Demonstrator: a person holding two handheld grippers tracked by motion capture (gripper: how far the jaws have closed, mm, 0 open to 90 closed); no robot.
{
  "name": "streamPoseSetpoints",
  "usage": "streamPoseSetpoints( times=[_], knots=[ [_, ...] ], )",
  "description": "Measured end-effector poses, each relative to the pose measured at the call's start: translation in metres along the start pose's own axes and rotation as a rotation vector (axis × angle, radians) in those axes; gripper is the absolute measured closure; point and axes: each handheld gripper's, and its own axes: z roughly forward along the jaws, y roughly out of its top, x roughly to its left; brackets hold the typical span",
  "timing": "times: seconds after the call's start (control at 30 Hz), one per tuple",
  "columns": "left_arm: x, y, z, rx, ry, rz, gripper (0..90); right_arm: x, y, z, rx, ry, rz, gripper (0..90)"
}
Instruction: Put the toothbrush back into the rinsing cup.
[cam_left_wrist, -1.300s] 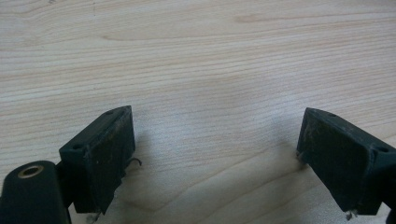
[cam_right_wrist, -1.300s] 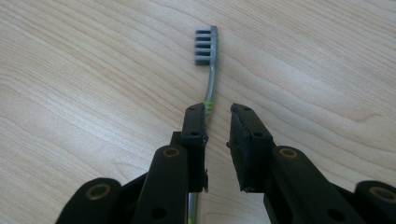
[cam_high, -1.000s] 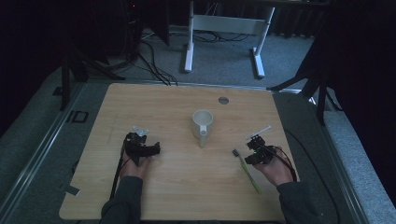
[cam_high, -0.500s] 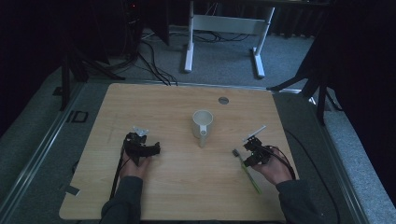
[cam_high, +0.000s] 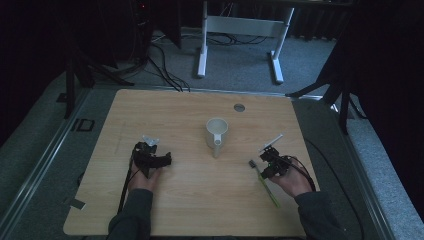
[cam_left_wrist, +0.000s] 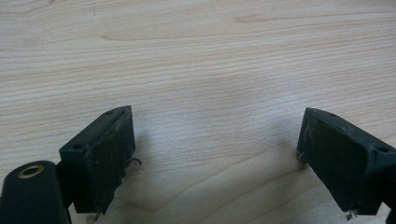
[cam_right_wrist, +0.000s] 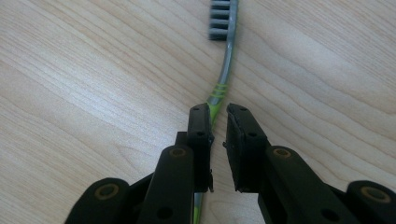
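Note:
A green and grey toothbrush lies on the wooden table at the right, with its bristle head pointing away from me. My right gripper is down over its handle. In the right gripper view the right gripper has just been closing and only a thin slit is left. The handle runs under one finger, and bare wood shows in the slit. My left gripper rests at the left, and in its own view the left gripper is wide open over bare wood.
A white mug stands at the table's middle, its handle towards me. A small round grommet sits near the far edge. Beyond the table are white desk legs and cables on grey carpet.

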Motion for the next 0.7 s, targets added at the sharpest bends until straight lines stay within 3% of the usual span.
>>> streamPoseSetpoints(
  times=[0.7],
  knots=[
    [0.0, 0.0, 0.0, 0.0, 0.0, 0.0, 11.7, 0.0024, 0.0, 0.0055, 0.054, 0.009, -0.018, 78.3]
  ],
)
